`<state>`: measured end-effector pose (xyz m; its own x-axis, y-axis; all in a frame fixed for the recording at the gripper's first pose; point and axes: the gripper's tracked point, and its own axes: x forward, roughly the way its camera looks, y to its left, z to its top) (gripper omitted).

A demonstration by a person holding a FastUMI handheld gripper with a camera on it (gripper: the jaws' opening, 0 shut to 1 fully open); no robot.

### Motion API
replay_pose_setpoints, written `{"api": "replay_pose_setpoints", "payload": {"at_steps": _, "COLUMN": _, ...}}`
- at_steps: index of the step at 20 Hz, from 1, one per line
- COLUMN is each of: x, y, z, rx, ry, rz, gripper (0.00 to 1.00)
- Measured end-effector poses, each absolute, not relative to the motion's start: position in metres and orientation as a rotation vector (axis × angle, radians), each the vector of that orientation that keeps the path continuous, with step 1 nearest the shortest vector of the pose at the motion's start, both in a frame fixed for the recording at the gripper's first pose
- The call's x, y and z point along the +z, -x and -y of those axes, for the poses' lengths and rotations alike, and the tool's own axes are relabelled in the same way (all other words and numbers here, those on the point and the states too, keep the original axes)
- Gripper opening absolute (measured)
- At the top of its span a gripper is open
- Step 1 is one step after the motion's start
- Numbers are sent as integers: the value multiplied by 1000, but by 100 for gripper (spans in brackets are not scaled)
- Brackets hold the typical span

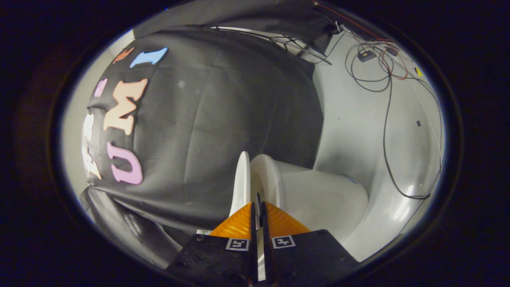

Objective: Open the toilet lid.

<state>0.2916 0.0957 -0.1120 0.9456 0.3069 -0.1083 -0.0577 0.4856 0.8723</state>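
Black cloth wall (223,119) behind white toilet (318,199), cables (384,79) on floor. Gripper (257,207) fingers nearly together, pinching thin raised lid (242,179) edge.

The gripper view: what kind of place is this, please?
Probably a staged booth, not a real bathroom: a toilet with its lid raised between the nearly closed gripper fingers, black cloth wall, loose cables.

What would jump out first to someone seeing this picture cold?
Probably the white toilet lid, standing on edge and pinched between the two fingers of the gripper, which are closed on its rim. Right beside it, beyond the fingers, the white toilet bowl stands uncovered. Behind both hangs a big black cloth, and loose cables trail over the pale floor past the toilet.
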Motion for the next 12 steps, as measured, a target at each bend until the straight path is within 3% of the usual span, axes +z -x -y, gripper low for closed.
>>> {"api": "replay_pose_setpoints", "payload": {"at_steps": 12, "x": 10, "y": -255, "z": -205, "rx": 336, "ry": -683, "rz": -122, "gripper": 7}}
